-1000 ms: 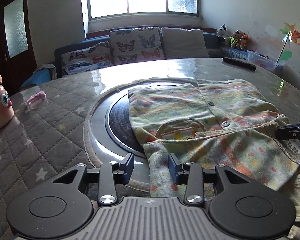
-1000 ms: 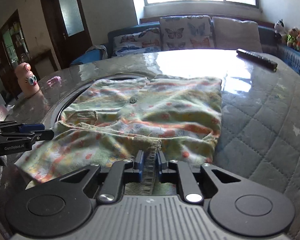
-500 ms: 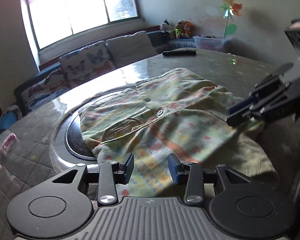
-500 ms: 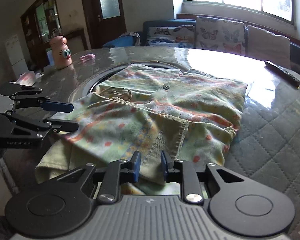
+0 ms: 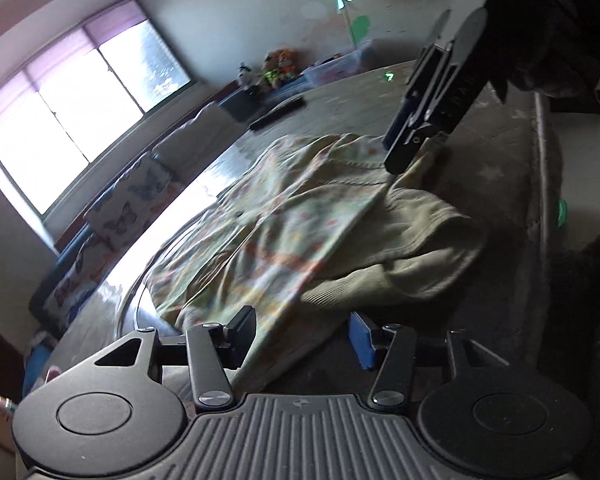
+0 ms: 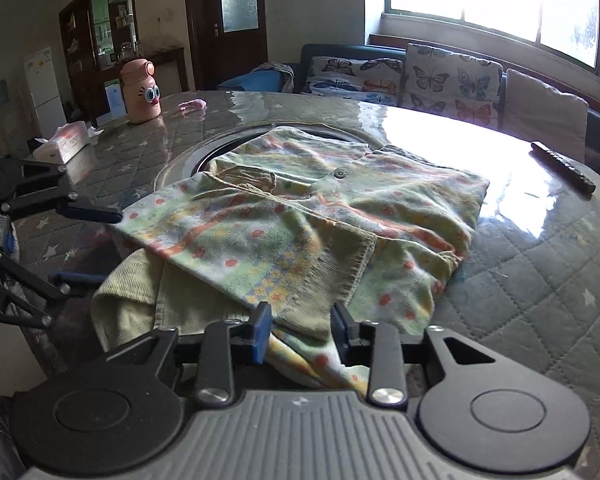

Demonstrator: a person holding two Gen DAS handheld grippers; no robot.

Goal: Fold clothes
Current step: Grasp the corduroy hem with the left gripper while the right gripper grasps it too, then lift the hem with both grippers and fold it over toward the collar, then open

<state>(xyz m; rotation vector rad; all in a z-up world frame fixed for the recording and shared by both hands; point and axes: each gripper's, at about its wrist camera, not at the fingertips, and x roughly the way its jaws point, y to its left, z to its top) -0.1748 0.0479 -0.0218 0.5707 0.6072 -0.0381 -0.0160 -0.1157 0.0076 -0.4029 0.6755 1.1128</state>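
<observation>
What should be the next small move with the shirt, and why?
Probably close both grippers on the near hem: the left gripper and right gripper are open with the shirt edge lying between their fingers, not yet gripped.

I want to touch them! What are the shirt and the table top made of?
The shirt looks like soft, fuzzy knit cotton: matte, rumpled, with a ribbed cuff. The table seems covered in quilted, star-printed cloth under a clear glossy sheet, probably plastic or glass, since the window glare mirrors off it.
</observation>
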